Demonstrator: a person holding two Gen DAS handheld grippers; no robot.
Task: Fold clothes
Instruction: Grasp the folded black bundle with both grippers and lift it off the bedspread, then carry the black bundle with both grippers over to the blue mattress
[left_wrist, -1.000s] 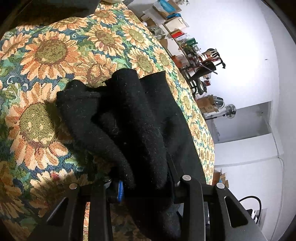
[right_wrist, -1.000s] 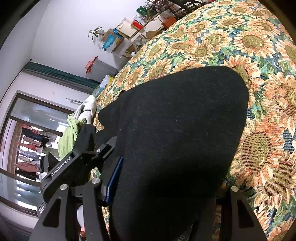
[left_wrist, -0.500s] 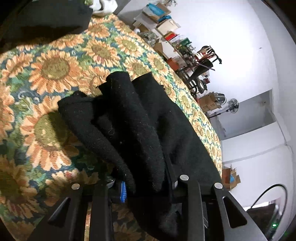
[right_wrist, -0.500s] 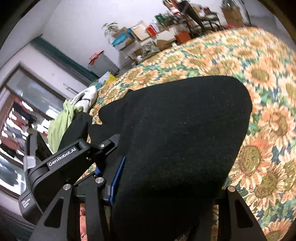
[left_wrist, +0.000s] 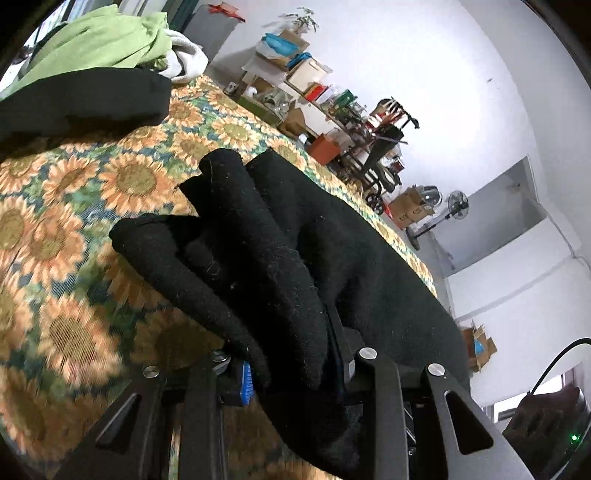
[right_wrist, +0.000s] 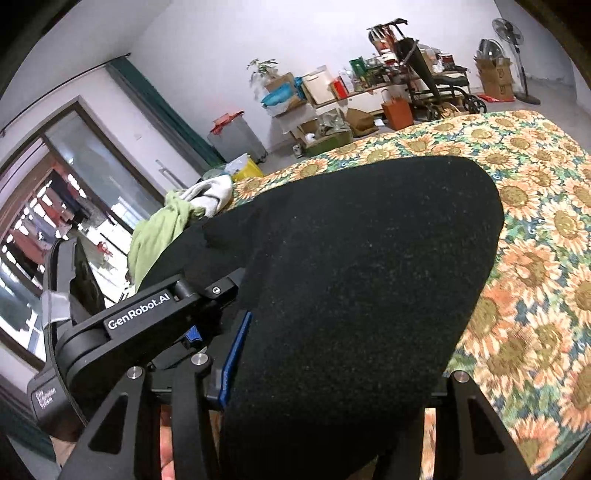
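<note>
The black garment (left_wrist: 295, 258) is clenched at its near edge by both the left tool (left_wrist: 291, 369) and the right tool (right_wrist: 332, 369), stretching forward over the sunflower bedspread (right_wrist: 535, 229) (its far fold resting there).

Cluttered home room: sunflower bedspread (right_wrist: 535, 206), shelves (left_wrist: 295, 85)

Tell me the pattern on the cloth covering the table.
Orange sunflowers on a green-blue ground; the tablecloth shows best in the right wrist view.
</note>
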